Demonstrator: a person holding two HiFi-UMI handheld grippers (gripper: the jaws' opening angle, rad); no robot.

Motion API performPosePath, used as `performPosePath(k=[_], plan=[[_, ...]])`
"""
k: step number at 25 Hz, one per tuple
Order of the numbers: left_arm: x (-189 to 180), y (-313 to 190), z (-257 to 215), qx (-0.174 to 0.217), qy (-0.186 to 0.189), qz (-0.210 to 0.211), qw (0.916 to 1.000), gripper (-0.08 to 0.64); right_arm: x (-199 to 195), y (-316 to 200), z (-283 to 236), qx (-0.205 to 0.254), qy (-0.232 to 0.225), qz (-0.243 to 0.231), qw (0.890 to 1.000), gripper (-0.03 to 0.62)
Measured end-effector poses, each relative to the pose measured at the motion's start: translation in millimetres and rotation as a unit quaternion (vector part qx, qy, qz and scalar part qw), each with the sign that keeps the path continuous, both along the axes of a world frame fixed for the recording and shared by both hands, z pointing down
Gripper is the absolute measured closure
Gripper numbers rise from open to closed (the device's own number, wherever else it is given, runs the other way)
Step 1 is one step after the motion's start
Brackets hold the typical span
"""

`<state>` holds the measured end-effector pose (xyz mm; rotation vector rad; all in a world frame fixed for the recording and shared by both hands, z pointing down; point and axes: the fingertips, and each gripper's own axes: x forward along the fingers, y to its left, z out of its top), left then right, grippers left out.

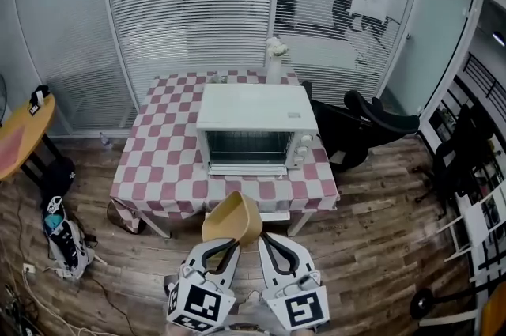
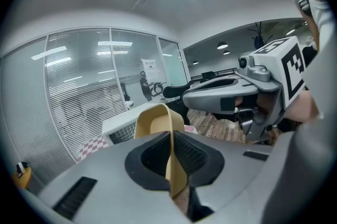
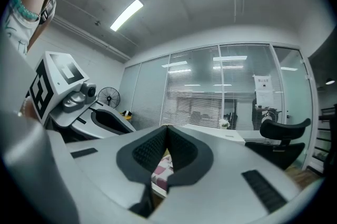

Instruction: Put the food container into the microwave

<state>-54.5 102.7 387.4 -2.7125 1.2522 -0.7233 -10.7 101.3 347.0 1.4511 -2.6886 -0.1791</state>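
Clamping the thin wall of the tan food container (image 1: 232,220), the left gripper (image 1: 226,246) has its jaws nearly together on that rim and holds it in the air, short of the table (image 1: 158,160). The right gripper (image 1: 271,241), just beside it at 3 o'clock, is closed tight on nothing. The microwave (image 1: 254,121) sits dead ahead at 12 o'clock from the container, long side running 9 to 3, front facing 6. Both grippers look equally near, but the left bears the load. Count: 1 container, 1 microwave, 1 table, 2 grippers.
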Motion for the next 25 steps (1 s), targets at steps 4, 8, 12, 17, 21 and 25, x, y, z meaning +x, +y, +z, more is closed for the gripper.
performPosePath(k=[4,8,12,17,21,25], plan=[[20,-8,-1,0.003,-0.001,-0.008,1.0,0.532,18,-9,1,0.004,0.002,-0.015,1.0,0.6],[34,-17,1,0.007,-0.003,-0.022,0.9997,0.532,30,-17,5,0.003,0.002,-0.03,1.0,0.6],[40,-22,4,0.001,-0.008,-0.032,0.9995,0.531,36,-22,8,-0.003,-0.003,-0.041,0.999,0.599],[46,-33,6,-0.005,-0.011,-0.033,0.9994,0.531,42,-34,12,-0.012,-0.009,-0.04,0.999,0.6],[51,-47,9,-0.005,-0.017,-0.021,0.9996,0.532,45,-47,17,-0.017,-0.009,-0.032,0.999,0.599],[55,-64,11,-0.005,-0.015,-0.006,0.9999,0.531,47,-64,19,-0.019,-0.004,-0.021,1.0,0.599]])
